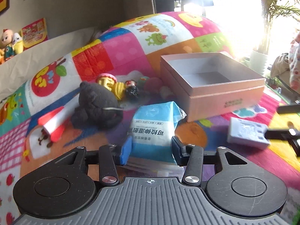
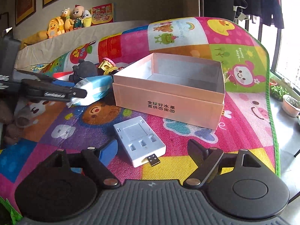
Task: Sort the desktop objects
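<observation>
Left claw (image 1: 150,148) pinching a blue-and-white wipes packet (image 1: 153,129) on the colourful play mat (image 1: 131,43), just left of the open pink box (image 1: 211,88). Right claw (image 2: 151,151) spread wide, holding nothing, with a white USB charger (image 2: 139,139) lying flat between its tips, near the box's front. Dark plush toy (image 1: 97,105) behind the packet.

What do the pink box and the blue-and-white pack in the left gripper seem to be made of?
Pink box: likely matte cardboard, with crisp flat walls and a printed front. Blue-and-white pack: looks like soft glossy plastic film, crinkled at its sealed top, between the left gripper pads.
</observation>
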Available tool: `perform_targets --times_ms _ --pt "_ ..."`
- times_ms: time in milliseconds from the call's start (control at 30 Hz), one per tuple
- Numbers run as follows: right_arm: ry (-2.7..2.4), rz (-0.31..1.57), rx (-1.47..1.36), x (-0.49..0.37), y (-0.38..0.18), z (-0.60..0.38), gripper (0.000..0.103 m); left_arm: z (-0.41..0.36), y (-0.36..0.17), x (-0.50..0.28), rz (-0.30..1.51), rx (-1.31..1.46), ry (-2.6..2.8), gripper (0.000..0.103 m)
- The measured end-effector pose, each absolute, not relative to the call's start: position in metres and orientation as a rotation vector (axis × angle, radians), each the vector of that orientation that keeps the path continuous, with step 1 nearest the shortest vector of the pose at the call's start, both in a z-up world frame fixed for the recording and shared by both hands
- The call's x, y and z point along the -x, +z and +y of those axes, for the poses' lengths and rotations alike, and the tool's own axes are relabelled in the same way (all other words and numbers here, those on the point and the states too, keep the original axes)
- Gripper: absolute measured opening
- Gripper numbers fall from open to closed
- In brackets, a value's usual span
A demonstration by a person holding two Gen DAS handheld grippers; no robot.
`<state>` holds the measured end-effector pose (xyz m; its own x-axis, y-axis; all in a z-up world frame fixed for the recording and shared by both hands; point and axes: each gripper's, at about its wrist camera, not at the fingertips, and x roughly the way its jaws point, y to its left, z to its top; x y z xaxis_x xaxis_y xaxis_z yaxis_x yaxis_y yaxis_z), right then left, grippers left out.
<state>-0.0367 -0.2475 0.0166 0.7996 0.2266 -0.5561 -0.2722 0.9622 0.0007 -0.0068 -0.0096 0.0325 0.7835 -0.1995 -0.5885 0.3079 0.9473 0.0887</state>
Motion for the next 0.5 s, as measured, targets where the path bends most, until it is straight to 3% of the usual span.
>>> perform_targets --times_ms 100,233,300,400,500 --pt "0.183 0.576 -0.036 0.017 0.027 -0.266 0.082 -0.005 0.032 0.040 0.626 -0.143 -0.305 0.056" --pt "-0.064 0.604 -0.174 -0.030 0.030 -0.286 0.085 0.003 0.030 0.055 0.630 -0.061 -0.290 0.090" --pt "-0.114 0.619 -0.264 -0.050 0.026 -0.295 0.086 0.008 0.030 0.055 0.615 -0.044 -0.264 0.095" --pt "-0.079 0.624 -0.335 -0.067 0.025 -0.296 0.073 0.019 0.032 0.051 0.608 0.001 -0.247 0.097" --pt "-0.022 0.599 -0.217 -0.076 0.033 -0.277 0.061 0.025 0.031 0.048 0.606 0.037 -0.254 0.101"
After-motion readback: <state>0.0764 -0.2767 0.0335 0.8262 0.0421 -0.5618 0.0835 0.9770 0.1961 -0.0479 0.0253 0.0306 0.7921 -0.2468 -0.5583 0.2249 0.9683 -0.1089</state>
